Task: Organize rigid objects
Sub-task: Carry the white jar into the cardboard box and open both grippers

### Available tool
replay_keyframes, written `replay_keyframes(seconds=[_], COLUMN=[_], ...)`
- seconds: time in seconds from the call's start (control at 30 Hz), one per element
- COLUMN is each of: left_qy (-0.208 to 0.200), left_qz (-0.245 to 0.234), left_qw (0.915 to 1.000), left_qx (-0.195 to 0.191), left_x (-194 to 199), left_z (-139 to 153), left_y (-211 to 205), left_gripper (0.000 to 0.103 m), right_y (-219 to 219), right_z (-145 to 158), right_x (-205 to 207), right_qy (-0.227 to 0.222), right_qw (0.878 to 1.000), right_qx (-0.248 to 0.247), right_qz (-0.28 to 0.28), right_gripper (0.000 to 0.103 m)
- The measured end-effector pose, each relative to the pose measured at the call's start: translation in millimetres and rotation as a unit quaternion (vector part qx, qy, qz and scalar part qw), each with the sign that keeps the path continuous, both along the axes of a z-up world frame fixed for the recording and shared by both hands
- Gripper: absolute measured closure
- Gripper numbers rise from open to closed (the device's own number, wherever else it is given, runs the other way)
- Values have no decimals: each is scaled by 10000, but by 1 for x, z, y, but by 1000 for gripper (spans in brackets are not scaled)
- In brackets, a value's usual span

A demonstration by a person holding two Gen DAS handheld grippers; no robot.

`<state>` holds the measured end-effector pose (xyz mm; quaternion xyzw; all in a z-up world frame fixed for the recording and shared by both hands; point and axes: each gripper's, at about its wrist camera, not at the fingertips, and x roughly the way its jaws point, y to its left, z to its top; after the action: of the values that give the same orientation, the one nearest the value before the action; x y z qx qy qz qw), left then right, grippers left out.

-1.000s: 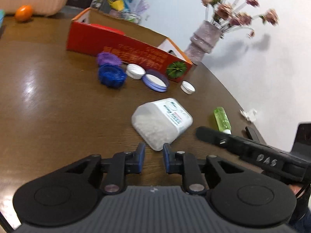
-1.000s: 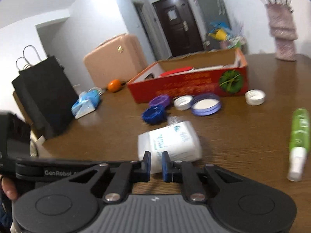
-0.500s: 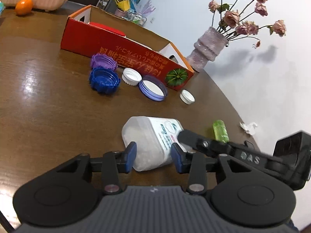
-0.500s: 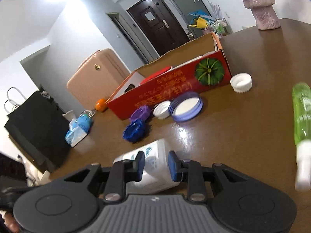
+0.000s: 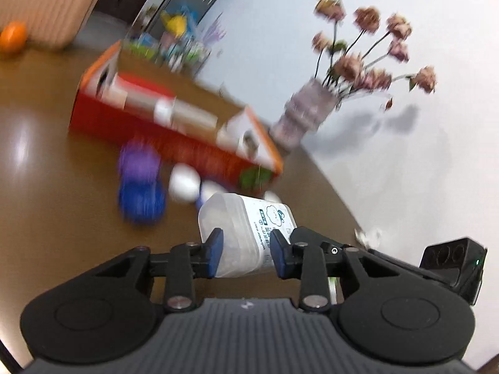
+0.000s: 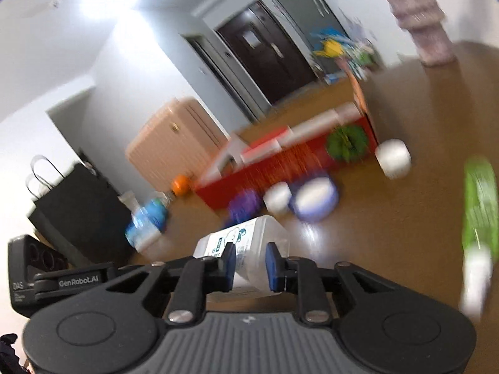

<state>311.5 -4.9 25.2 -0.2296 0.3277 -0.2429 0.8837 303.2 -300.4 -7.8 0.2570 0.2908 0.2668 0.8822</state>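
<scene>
1. Left tongs (image 5: 244, 254) just narrowed, pinching the clear plastic jar (image 5: 246, 233), lifted off the brown surface (image 5: 62, 218).
2. Right tongs (image 6: 249, 265) just narrowed too, clamped on the same jar (image 6: 249, 243).
3. Beyond: blurred lids (image 6: 315, 199), red box (image 5: 174, 143).

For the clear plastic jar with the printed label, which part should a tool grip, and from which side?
Grip the clear plastic jar across its flat, squared-off sides, coming in level from an end. It lies tipped over, so those parallel faces give the pads a flush seat. The left tool and right tool are each clamped on it this way now.
</scene>
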Motion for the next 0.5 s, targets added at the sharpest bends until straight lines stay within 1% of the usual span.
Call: replay_keyframes(seconds=[0.07,0.13,0.17,0.2,0.3,0.37,0.43,0.5], left_qy=[-286,-388,-467,-462,-209,44,221,273], left_qz=[143,300,400,488,741,784,832,725], left_qw=[9991,9979,9966,9959,9938,9924,9900,9892], left_qx=[268,429,545,602,796,951,1121,1246], left_x=[30,60,80,96,150,182,199,209], left_z=[21,36,42,44,38,24,12,3], left_y=[3,10,15,19,34,40,43,41], left_gripper=[71,70,70,70,71,70,70,70], right_y=[8,23,32,40,64,77,85,88], right_z=[20,39,45,49,42,26,6,-11], right_x=[34,70,90,109,171,203,225,237], right_qy=[-214,-441,-532,-565,-248,96,417,722], right_qw=[9997,9989,9982,9978,9990,9992,9979,9959], right_qx=[-20,-119,-198,-266,-209,-164,-127,-77], right_qz=[69,135,176,217,307,347,482,538], right_gripper=[83,84,84,84,84,84,84,83])
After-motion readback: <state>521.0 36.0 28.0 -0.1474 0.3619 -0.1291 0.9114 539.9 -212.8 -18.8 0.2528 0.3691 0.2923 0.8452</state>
